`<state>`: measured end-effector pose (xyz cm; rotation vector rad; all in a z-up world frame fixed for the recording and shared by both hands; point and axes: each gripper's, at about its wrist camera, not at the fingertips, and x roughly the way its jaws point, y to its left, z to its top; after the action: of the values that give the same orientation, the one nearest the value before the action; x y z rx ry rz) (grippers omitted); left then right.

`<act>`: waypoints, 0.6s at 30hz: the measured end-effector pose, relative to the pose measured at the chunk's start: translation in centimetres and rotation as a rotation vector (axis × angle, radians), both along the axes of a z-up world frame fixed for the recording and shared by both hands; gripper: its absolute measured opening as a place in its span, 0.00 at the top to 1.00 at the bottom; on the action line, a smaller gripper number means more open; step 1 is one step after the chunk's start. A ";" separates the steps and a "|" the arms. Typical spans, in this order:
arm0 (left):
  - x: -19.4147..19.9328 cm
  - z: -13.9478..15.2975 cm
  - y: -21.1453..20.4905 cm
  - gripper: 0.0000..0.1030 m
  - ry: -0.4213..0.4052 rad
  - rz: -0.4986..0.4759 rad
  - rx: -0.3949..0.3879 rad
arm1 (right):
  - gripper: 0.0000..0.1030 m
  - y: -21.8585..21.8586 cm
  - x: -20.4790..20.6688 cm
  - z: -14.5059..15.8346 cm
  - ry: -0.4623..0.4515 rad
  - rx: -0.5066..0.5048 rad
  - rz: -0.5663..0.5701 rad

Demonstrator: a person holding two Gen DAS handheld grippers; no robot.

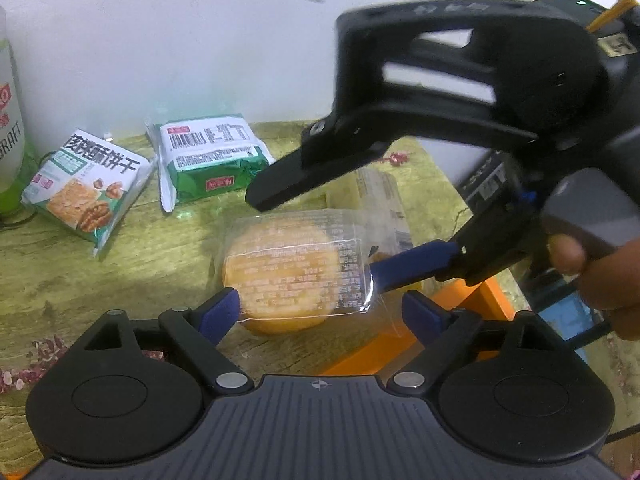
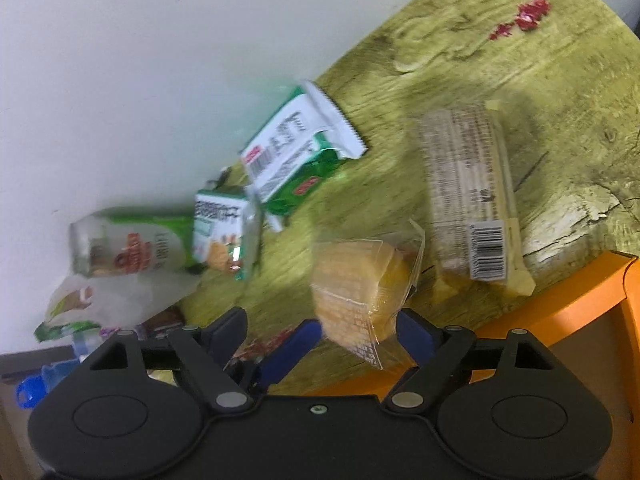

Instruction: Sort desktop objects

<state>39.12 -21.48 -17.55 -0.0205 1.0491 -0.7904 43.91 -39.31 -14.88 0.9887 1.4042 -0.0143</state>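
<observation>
Between our spread left gripper fingers, a round yellow cake in a clear printed wrapper is lying on the green wood-grain tabletop; whether the left pad is touching it, we cannot tell. Our right gripper is also standing open around its far edge. Behind, we are seeing a green biscuit packet with Chinese lettering, a barcoded green pack, a long wafer pack, an orange tray and a white wall.

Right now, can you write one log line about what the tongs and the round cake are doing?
left tongs: open around wrapped round cake | right tongs: open beside it | cake: on table, near orange tray
</observation>
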 end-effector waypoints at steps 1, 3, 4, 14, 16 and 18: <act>0.0 0.1 0.1 0.12 -0.002 0.003 -0.005 | 0.21 0.1 0.0 0.3 -0.009 0.007 0.003; -0.1 0.5 0.4 0.11 -0.007 0.010 -0.011 | 0.21 0.4 0.1 1.3 -0.031 0.018 0.011; -0.1 0.5 0.5 0.11 -0.008 0.013 -0.012 | 0.21 0.7 0.1 1.7 -0.043 0.026 0.019; 0.5 0.7 2.9 0.11 0.007 0.063 -0.038 | 0.21 4.3 1.9 3.4 -0.117 0.080 0.101; 0.6 0.8 3.8 0.11 0.013 0.078 -0.043 | 0.21 5.2 2.3 3.4 -0.123 0.089 0.116; 0.7 0.8 4.6 0.11 0.021 0.094 -0.047 | 0.21 6.1 2.8 3.3 -0.123 0.096 0.131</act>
<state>39.86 -16.92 -16.78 -0.1173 1.0418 -0.7302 46.75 -33.20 -11.61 0.9586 1.3640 0.2098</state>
